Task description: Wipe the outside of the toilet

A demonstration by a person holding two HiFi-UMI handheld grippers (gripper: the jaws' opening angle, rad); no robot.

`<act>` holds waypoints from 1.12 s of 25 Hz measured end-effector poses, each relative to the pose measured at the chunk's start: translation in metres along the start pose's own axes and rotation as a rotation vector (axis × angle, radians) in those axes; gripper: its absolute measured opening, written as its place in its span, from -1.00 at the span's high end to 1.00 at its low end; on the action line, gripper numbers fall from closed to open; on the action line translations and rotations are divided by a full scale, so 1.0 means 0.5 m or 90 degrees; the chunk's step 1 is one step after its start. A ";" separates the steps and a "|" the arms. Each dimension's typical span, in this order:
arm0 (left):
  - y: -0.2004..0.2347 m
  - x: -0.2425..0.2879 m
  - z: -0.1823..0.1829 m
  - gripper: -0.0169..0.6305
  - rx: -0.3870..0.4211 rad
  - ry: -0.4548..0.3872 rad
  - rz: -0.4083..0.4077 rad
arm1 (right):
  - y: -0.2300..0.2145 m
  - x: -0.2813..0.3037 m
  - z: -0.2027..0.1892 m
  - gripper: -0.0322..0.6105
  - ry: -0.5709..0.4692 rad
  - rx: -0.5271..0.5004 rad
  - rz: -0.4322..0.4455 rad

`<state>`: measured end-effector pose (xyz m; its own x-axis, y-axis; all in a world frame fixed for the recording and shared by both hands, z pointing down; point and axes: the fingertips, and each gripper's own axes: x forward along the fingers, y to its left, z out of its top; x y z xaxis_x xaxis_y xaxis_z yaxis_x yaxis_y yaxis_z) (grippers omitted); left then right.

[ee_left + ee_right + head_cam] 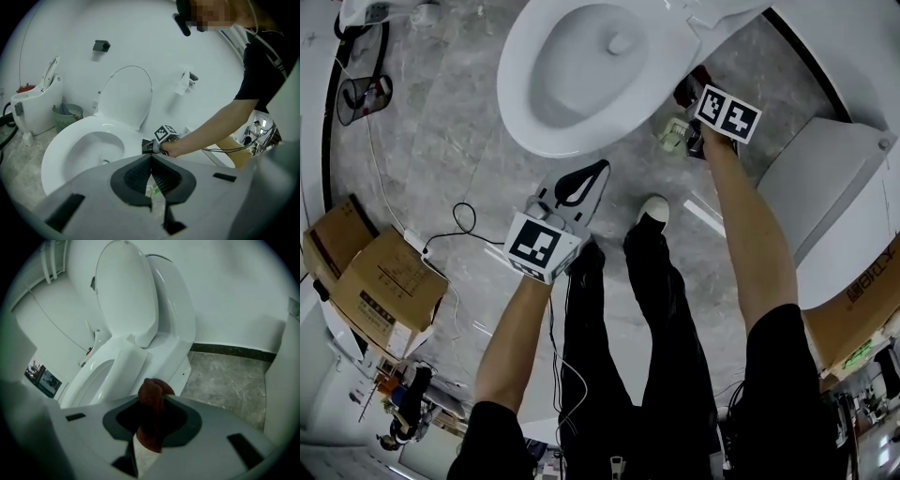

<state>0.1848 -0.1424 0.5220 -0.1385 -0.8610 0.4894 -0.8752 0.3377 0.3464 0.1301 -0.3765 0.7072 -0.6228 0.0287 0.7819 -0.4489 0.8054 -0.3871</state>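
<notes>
Beside the toilet, person's right: right gripper (687,98) is low against the side of the toilet (581,75), just behind the bowl.
Right claw: clamped on a red-brown cloth (152,413). The wad bulges out past the jaw tips.
Cloth vs toilet: right up by the white base in the right gripper view. Can't tell whether it actually touches.
Toilet: white, lid (124,291) raised, bowl open. Stands on a grey marbled floor (225,380) against a white wall.
Left gripper (598,171): held in front of the bowl's front edge, over the floor, well apart from the right gripper.
Left claw: jaws closed tip to tip with nothing between them. Floor shows through the gap behind the tips.
Person: stands facing the bowl in dark trousers, bare forearms reaching forward, white shoe (653,208) near the front of the bowl.
Floor, left side: cardboard boxes (380,272), a thin cable (464,220) looping past them, and a mesh bin (358,94) further up beside the bowl.
</notes>
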 end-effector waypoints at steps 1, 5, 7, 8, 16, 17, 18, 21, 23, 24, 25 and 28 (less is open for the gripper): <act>0.002 -0.005 -0.001 0.92 0.000 -0.003 0.001 | 0.004 -0.002 -0.006 0.60 0.004 -0.015 0.003; 0.017 -0.029 -0.005 0.92 -0.002 -0.010 0.009 | 0.041 -0.007 -0.042 0.60 0.027 -0.097 0.022; 0.021 -0.043 -0.010 0.92 -0.003 -0.013 0.008 | 0.063 -0.014 -0.060 0.61 0.034 -0.144 0.032; 0.022 -0.052 -0.013 0.92 -0.004 -0.014 0.007 | 0.073 -0.019 -0.068 0.61 0.035 -0.165 0.034; 0.047 -0.136 -0.047 0.92 -0.013 -0.022 0.017 | 0.158 -0.039 -0.169 0.61 0.065 -0.254 0.045; 0.049 -0.147 -0.053 0.92 -0.013 -0.021 0.017 | 0.168 -0.042 -0.182 0.61 0.069 -0.263 0.044; 0.050 -0.157 -0.060 0.92 -0.014 -0.021 0.018 | 0.176 -0.045 -0.194 0.61 0.071 -0.271 0.043; 0.059 -0.187 -0.073 0.92 -0.014 -0.024 0.021 | 0.195 -0.051 -0.220 0.61 0.073 -0.285 0.036; 0.070 -0.207 -0.079 0.92 -0.017 -0.028 0.026 | 0.209 -0.052 -0.236 0.61 0.077 -0.299 0.030; 0.075 -0.218 -0.083 0.92 -0.019 -0.030 0.028 | 0.218 -0.053 -0.246 0.61 0.080 -0.307 0.028; 0.080 -0.229 -0.088 0.92 -0.021 -0.032 0.030 | 0.227 -0.053 -0.256 0.61 0.084 -0.314 0.027; 0.091 -0.256 -0.102 0.92 -0.025 -0.034 0.032 | 0.252 -0.054 -0.286 0.61 0.094 -0.331 0.026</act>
<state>0.1862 0.0026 0.5159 -0.2075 -0.8612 0.4640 -0.8474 0.3952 0.3546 0.1819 -0.1911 0.7068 -0.5194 0.1193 0.8462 -0.0263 0.9875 -0.1553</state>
